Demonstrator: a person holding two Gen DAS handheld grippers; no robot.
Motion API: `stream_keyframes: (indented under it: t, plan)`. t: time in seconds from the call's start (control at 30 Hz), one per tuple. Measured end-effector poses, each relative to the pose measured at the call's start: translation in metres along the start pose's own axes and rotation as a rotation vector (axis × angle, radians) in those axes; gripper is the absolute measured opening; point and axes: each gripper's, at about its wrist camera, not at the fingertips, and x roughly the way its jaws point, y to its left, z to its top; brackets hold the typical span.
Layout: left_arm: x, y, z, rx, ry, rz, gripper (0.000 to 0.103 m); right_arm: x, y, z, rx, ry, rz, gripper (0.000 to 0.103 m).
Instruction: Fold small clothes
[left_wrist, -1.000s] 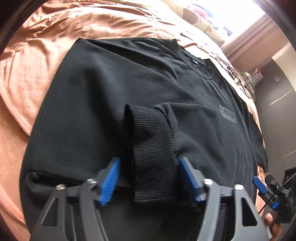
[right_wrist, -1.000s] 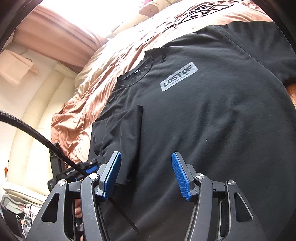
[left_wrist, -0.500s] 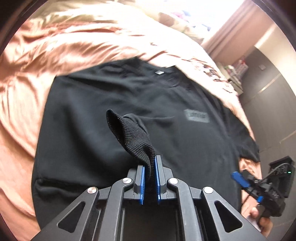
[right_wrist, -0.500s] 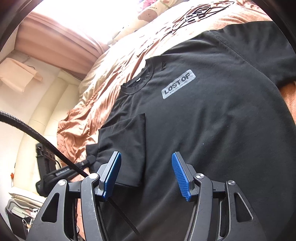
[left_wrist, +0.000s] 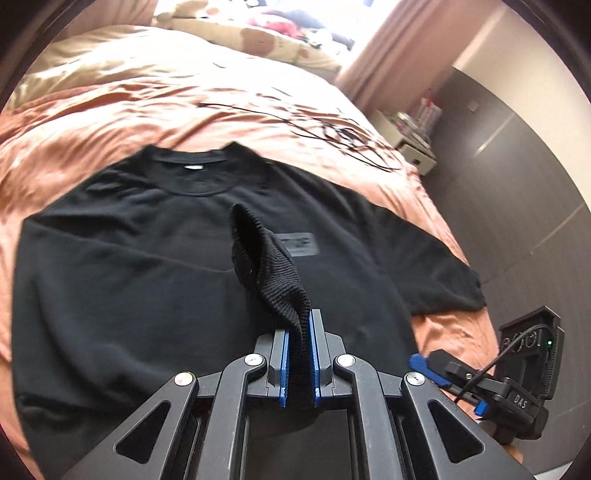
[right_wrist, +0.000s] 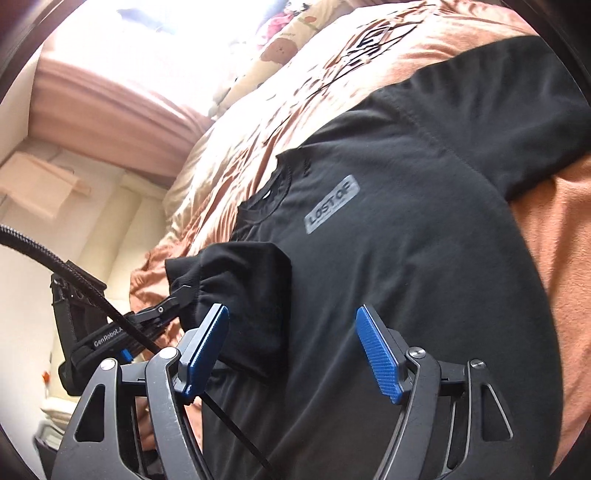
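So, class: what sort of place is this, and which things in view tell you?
Most likely a bedroom: a black T-shirt lies on a bed with an orange bedspread, pillows at its head, and a curtain by a bright window.

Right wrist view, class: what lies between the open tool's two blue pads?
Only the black T-shirt lies between the right tool's pads, ungripped; its folded-in sleeve lies by the left pad, in the right wrist view.
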Motion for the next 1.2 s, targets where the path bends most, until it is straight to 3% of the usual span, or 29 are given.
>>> stream_keyframes:
  t: [0.1, 0.17, 0.23, 0.27, 0.43, 0.7, 1.1, 1.2]
  plan:
    - [0.014, -0.02, 0.002, 0.04, 0.013, -0.042, 0.013, -0.006, -0.016, 0.005, 0.049, -0.002, 0.004, 0.07]
    - [0.021, -0.026, 0.002, 0.033, 0.031, -0.082, 0.027, -0.007, -0.027, 0.008, 0.074, -0.001, -0.001, 0.07]
    - [0.022, -0.027, 0.002, 0.031, 0.021, -0.072, 0.045, -0.005, -0.034, 0.009, 0.096, 0.008, -0.002, 0.07]
    - [0.021, -0.026, 0.002, 0.037, 0.009, -0.054, 0.046, -0.002, -0.037, 0.01, 0.109, 0.024, 0.012, 0.07]
    - [0.012, -0.002, 0.003, 0.021, -0.007, -0.004, 0.047, 0.011, -0.04, 0.012, 0.096, 0.057, -0.013, 0.07]
    - [-0.014, 0.078, 0.003, -0.051, -0.035, 0.104, 0.047, 0.031, -0.049, 0.017, 0.099, 0.084, -0.07, 0.07]
    - [-0.044, 0.195, -0.005, -0.143, -0.046, 0.199, 0.047, 0.074, -0.043, 0.027, -0.027, 0.102, -0.132, 0.07]
    - [-0.049, 0.227, -0.006, -0.156, -0.041, 0.229, 0.047, 0.081, -0.045, 0.031, -0.053, 0.107, -0.127, 0.056]
